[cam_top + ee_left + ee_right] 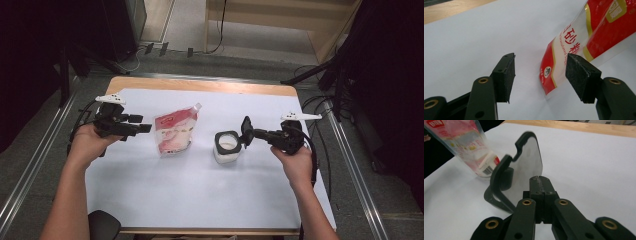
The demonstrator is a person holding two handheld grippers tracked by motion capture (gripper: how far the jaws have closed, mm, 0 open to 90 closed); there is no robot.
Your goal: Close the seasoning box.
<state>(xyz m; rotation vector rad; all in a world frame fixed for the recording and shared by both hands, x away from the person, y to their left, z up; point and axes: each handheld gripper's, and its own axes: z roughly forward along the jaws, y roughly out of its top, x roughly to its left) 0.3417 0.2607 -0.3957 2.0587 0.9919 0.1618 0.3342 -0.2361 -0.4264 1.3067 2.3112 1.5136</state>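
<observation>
1. Overhead, in the high view, a white sheet (200, 185) covers most of a wooden table (200, 85), whose bare edge shows along the top of the frame. The left gripper (146, 128) sits centre-left, jaws apart, pointing at a red and white pouch (174, 131) lying flat just beside it. The right gripper (247, 131), centre-right, is clamped on a black-rimmed lid (246, 126) held upright right beside an open white jar (227, 146). Wide bare sheet lies below both hands; grey floor, metal rails and cables surround the table.

2. Next, the left gripper view: the left gripper (540, 72) has its jaws spread with nothing between the pads. The pouch (574, 47) fills the upper right, its lower corner reaching behind the right jaw; whether it touches is unclear. Bare sheet runs to the upper left.

3. Last, the right gripper view: the right gripper (541, 182) is fully closed on the edge of the lid (524, 167), which stands tilted at centre. The pouch (471, 150) is at upper left, with open sheet to the right.
</observation>
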